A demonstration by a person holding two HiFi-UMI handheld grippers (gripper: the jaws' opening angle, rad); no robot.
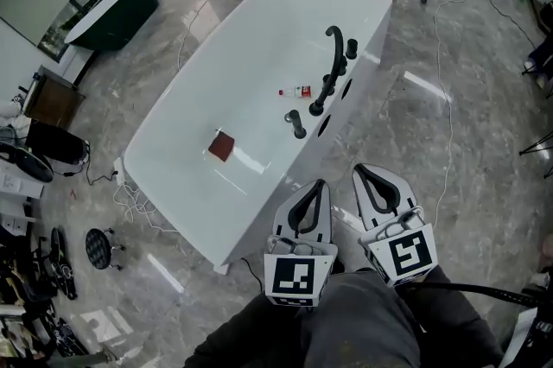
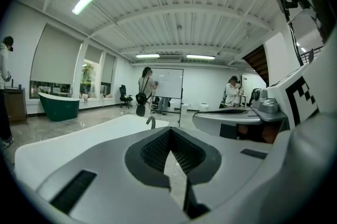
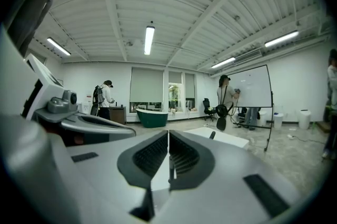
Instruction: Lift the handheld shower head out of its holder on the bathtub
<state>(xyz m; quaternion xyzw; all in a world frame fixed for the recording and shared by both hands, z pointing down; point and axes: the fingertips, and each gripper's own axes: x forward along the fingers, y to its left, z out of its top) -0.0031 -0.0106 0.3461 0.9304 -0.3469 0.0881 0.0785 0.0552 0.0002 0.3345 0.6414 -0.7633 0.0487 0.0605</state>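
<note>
A white bathtub [image 1: 199, 133] stands on the grey floor ahead of me. Black fittings line its right rim: an arched spout [image 1: 333, 38], knobs, and at the near end the black handheld shower head [image 1: 296, 123] in its holder. My left gripper [image 1: 320, 183] and right gripper [image 1: 359, 169] hover side by side just short of the tub's near right edge, both shut and holding nothing. In the left gripper view the jaws [image 2: 169, 131] meet at the tips, with the tub [image 2: 95, 133] and spout [image 2: 151, 121] beyond. The right gripper [image 3: 168, 133] shows only a thin seam between its jaws.
A red-capped bottle [image 1: 298, 92] and a dark red square thing [image 1: 221, 145] lie inside the tub. A green bathtub [image 1: 112, 8] stands far left. Cables trail over the floor, a black stool [image 1: 98, 247] sits near left, and people [image 2: 144, 89] stand by a whiteboard.
</note>
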